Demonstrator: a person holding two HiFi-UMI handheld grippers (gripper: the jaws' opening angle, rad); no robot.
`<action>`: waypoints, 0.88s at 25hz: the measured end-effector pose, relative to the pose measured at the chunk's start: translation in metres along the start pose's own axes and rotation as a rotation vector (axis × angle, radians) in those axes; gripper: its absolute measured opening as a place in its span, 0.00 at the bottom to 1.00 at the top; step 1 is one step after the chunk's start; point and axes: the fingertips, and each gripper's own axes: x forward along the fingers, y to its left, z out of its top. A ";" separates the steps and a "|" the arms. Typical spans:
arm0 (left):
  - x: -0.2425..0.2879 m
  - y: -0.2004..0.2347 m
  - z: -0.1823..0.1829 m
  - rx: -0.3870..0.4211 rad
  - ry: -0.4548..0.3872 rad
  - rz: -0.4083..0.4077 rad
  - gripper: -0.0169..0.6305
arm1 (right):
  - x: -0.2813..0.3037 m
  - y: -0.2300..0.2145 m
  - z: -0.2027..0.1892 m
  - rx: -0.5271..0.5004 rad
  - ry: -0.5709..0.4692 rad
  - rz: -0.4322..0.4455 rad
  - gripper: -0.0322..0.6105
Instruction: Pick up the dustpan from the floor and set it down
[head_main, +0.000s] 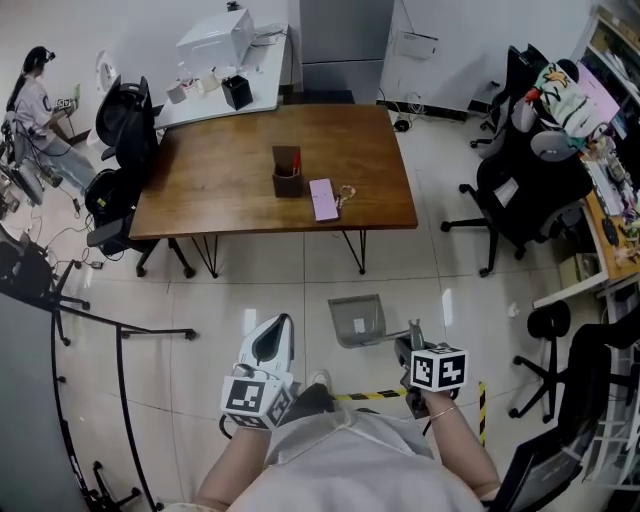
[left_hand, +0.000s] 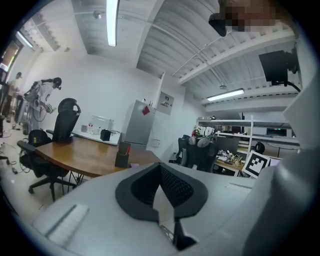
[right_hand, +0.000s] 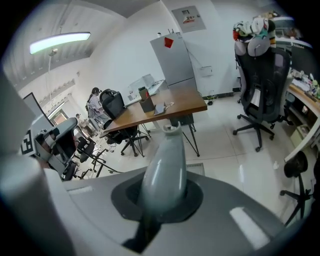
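In the head view the grey dustpan (head_main: 356, 322) sits low in front of my feet, over the white tile floor. Its handle runs right into my right gripper (head_main: 409, 346), which is shut on it. The right gripper view shows the grey handle (right_hand: 167, 160) sticking out between the jaws of that gripper (right_hand: 161, 212), its hooked tip pointing towards the table. I cannot tell whether the pan touches the floor. My left gripper (head_main: 281, 324) hangs to the left of the pan, apart from it. Seen in its own view, the left gripper (left_hand: 168, 220) is shut with nothing in it.
A brown wooden table (head_main: 230, 190) stands ahead with a dark pen holder (head_main: 287, 176) and a pink flat item (head_main: 323, 199). Black office chairs (head_main: 520, 190) crowd the right, another chair (head_main: 124, 125) the left. A black rack frame (head_main: 120, 345) stands at left. Yellow-black tape (head_main: 372, 396) marks the floor.
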 end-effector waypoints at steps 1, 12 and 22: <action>0.009 0.008 0.007 -0.001 -0.006 -0.004 0.05 | 0.006 -0.001 0.007 -0.001 0.002 -0.007 0.05; 0.057 0.039 0.011 0.012 0.029 0.028 0.05 | 0.081 -0.030 0.051 0.057 0.052 -0.040 0.05; 0.102 0.062 -0.072 0.101 0.066 0.059 0.05 | 0.191 -0.109 0.040 0.082 0.070 -0.073 0.05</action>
